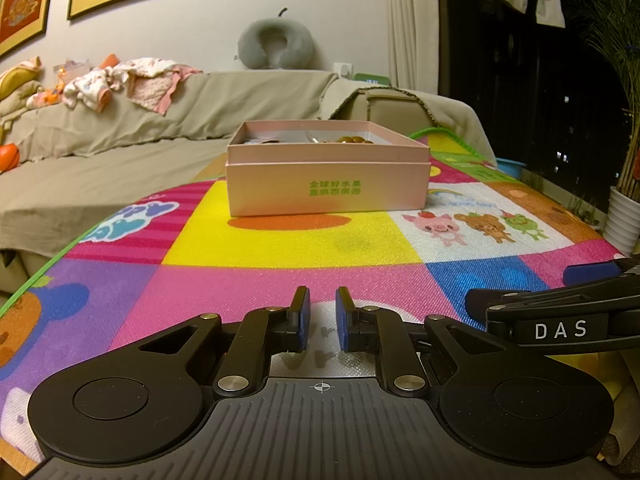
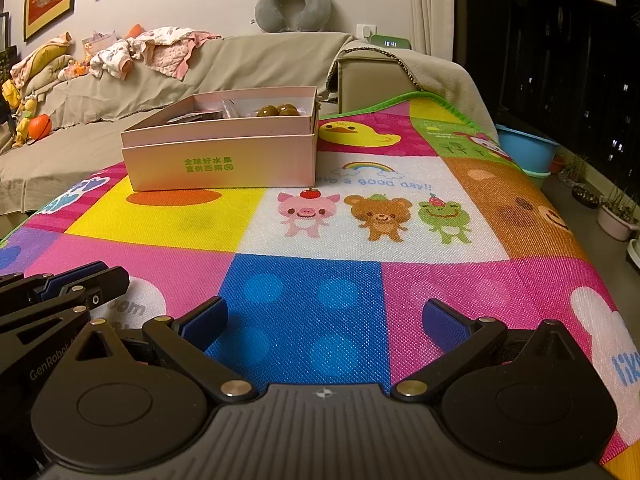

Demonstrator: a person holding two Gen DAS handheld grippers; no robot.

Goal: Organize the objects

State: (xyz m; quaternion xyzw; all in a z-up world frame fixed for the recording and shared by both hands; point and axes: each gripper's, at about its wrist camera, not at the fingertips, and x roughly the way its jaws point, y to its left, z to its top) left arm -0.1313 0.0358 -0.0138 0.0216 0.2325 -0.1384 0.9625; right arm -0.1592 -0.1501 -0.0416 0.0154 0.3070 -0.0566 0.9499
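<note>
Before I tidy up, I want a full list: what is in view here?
pink box: one, pink with green print, on the play mat, open-topped
brown round items: several, brown, inside the box; exact count unclear
play mat: one, multicoloured, cartoon animals, under the box
sofa: one, beige cover, behind the mat
clothes: a pile, pink and white, on the sofa
neck pillow: one, grey, on the sofa back
blue tub: one, right of the mat
left gripper: black, blue pads, jaws nearly shut, empty
right gripper: black, blue pads, jaws open, empty
</note>
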